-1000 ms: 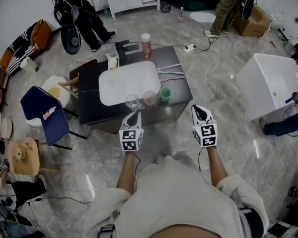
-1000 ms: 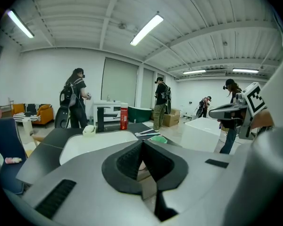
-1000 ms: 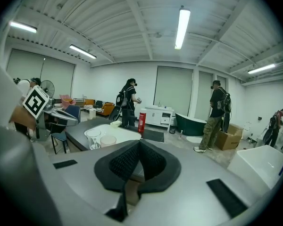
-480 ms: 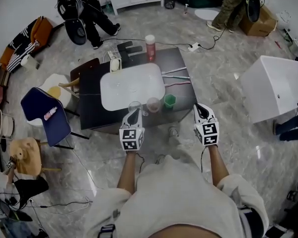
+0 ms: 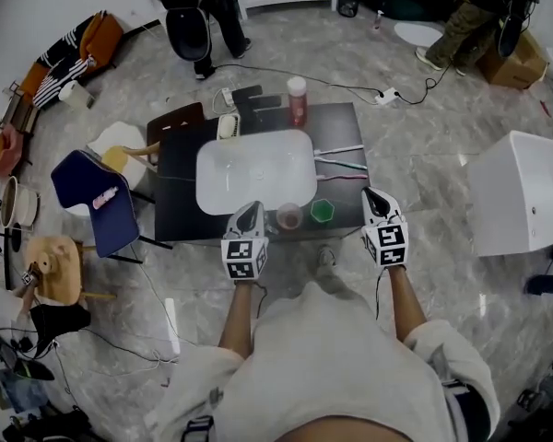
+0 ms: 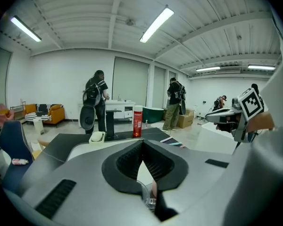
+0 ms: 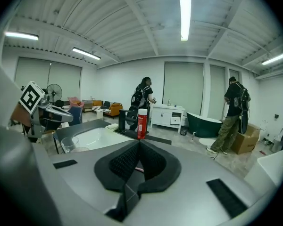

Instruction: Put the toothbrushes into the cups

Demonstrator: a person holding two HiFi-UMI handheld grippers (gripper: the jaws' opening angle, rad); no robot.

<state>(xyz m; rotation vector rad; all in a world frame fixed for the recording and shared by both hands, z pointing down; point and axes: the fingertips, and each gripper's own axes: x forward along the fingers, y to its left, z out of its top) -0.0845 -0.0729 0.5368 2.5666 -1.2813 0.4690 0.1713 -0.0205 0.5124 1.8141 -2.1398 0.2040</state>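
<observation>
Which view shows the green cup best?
The head view: the green cup stands in full at the near edge of the dark table, beside the pink cup. Neither gripper view shows it.

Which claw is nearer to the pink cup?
Left. The left claw is just left of the pink cup; the right claw is farther to its right, past the green cup.
</observation>
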